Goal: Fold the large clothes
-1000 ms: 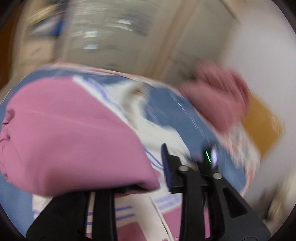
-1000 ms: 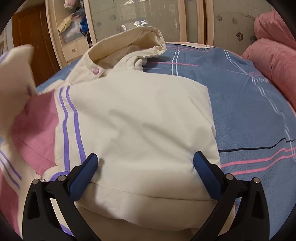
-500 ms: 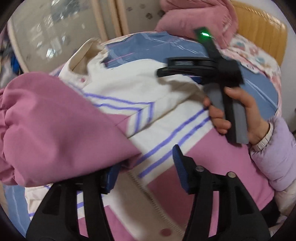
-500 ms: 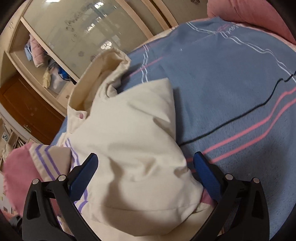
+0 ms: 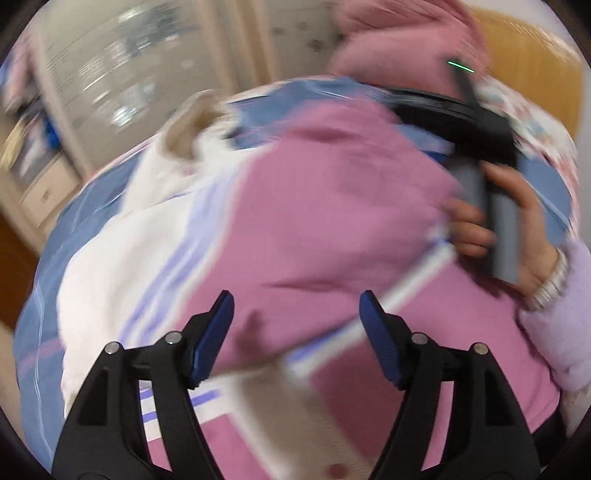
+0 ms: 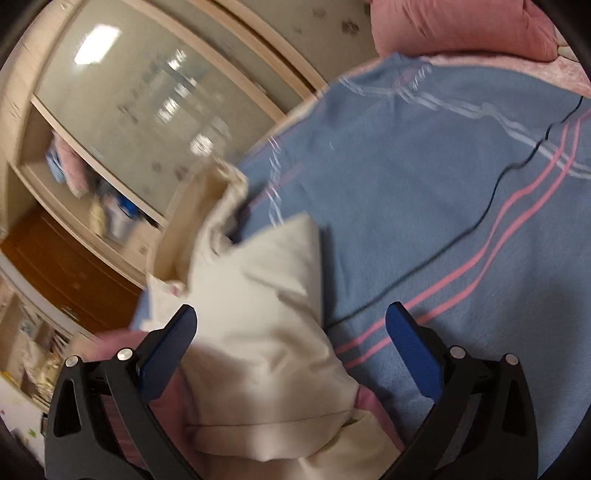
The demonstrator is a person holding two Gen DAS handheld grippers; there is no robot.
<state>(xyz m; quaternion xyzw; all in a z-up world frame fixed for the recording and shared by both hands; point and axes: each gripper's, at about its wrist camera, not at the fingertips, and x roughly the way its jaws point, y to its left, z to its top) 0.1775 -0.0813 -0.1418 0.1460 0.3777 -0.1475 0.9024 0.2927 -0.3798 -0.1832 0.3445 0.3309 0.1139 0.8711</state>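
With the pink sleeve (image 5: 332,206) now laid across the jacket (image 5: 122,258), the left gripper (image 5: 297,334) has just been opening and its jaws stand apart over the pink cloth, nothing pinched that I can see; frame is blurred, so contact with the blue pads (image 5: 216,334) is hard to call. Judgement: this is the release after a sleeve fold, so best to lift straight off without dragging the cuff, then press the fold flat so its edge lines up with the purple stripes (image 5: 166,273). From the left view, the person's right hand (image 5: 517,225) on the other tool's handle sits just beside the sleeve's far edge, near the lilac cuff (image 5: 569,314), so room that side is tight. Free space looks better toward the blue bedspread (image 5: 44,266) and the cream hood (image 5: 184,133). Right view: the right gripper (image 6: 291,352) hangs wide, jaws spread, empty, with the cream body of the jacket (image 6: 266,314) between and below them but not clamped. The garment's folded edge runs just beside a broad stretch of striped bedspread (image 6: 424,192), clear for sweeping or for the next fold. Pink pillows (image 6: 461,26) lie well apart at the head of the bed; the wardrobe (image 6: 147,92) stands beyond the hood side. Risk, as I judge it: the puffy sleeve springing back open once let go.
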